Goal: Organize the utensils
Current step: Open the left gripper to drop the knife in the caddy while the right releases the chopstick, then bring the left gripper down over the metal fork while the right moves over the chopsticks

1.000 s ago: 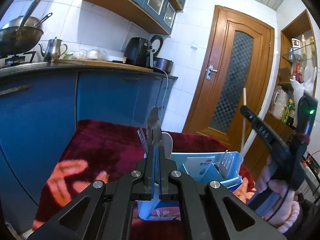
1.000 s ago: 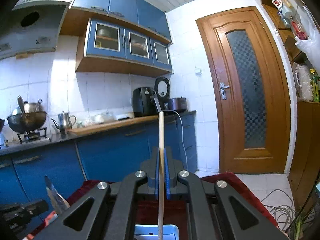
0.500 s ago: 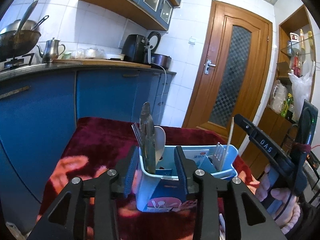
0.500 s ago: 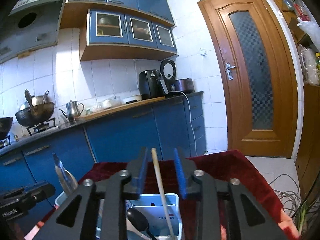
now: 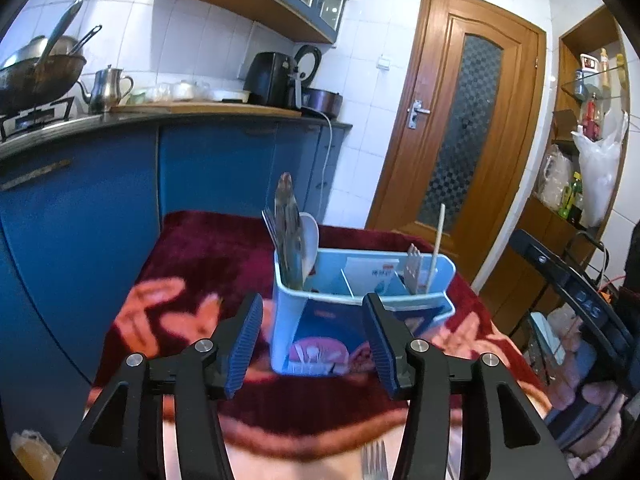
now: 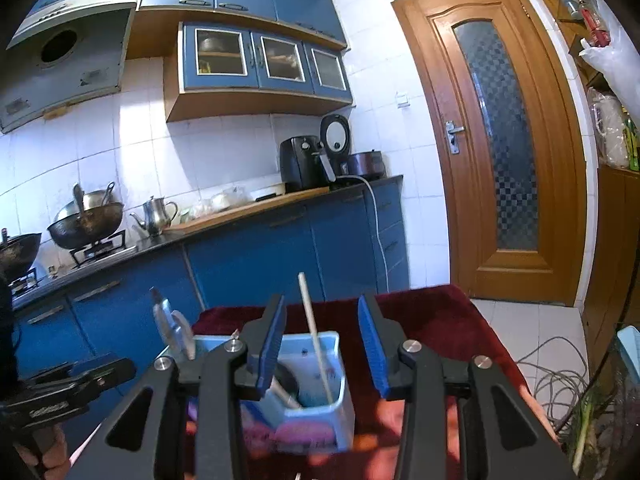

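Observation:
A light blue utensil caddy (image 5: pixel 400 304) stands on the dark red cloth. A metal utensil (image 5: pixel 287 232) and a white spoon (image 5: pixel 311 240) stand upright in its left compartment. A fork (image 5: pixel 413 266) and a pale chopstick (image 5: pixel 437 248) stand at its right end. My left gripper (image 5: pixel 313 300) is drawn back from the caddy, its jaws opening with nothing pressed between them. My right gripper (image 6: pixel 322 300) is opening too. The chopstick (image 6: pixel 314 332) leans free in the caddy (image 6: pixel 316 412) beyond its pads. Each gripper also appears in the other's view: right gripper (image 5: pixel 580 300), left gripper (image 6: pixel 72 384).
Another fork (image 5: pixel 374 460) lies on the cloth (image 5: pixel 208 264) near the front edge. Blue cabinets (image 6: pixel 256 256) with a wok (image 6: pixel 86 224), kettle and air fryer run behind the table. A wooden door (image 6: pixel 504 140) and cables (image 6: pixel 552 364) on the floor are at the right.
Both grippers were shut, the left on the metal utensil and the right on the chopstick. Both have let go, opened and drawn back; the utensils now stand in the caddy.

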